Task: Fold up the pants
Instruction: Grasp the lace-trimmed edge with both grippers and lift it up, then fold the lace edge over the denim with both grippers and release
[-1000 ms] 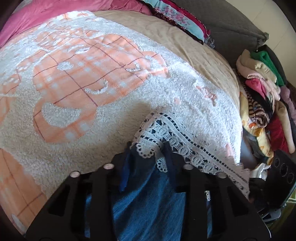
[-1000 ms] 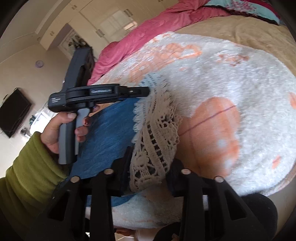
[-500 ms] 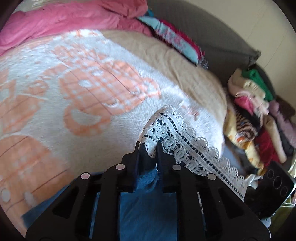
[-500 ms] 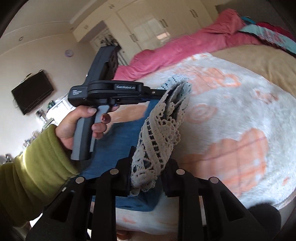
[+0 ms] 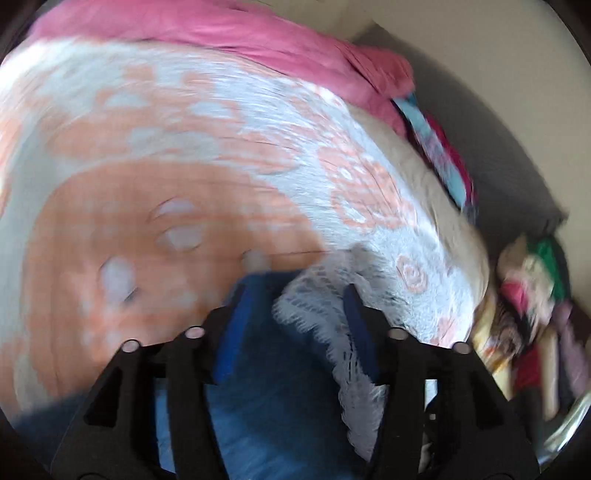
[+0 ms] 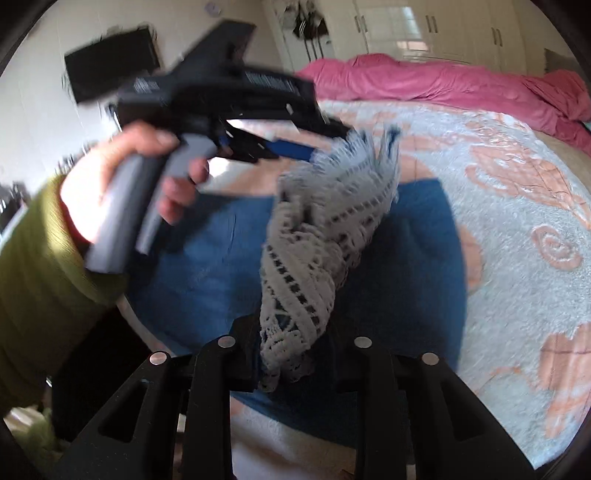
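The pants are blue denim point(image 6: 229, 258) with a white lace hem point(image 6: 317, 240), lying on a white and orange fleece blanket point(image 6: 517, 206). In the right wrist view my right gripper point(image 6: 291, 350) is shut on the lace hem, which rises from it toward the left gripper point(image 6: 332, 147), held in a hand with a green sleeve. In the left wrist view my left gripper point(image 5: 295, 295) has its jaws apart, with the lace hem point(image 5: 325, 306) and denim point(image 5: 266, 387) lying between them. The view is blurred by motion.
A pink duvet point(image 5: 258, 40) lies along the far side of the bed. A pile of mixed clothes point(image 5: 528, 317) sits at the right beside the bed. Wardrobes point(image 6: 424, 33) and a wall TV point(image 6: 110, 62) stand behind.
The left gripper's jaws have spread apart from the tight grip half a second ago. Both grippers have carried the lace hem up and further over the denim.
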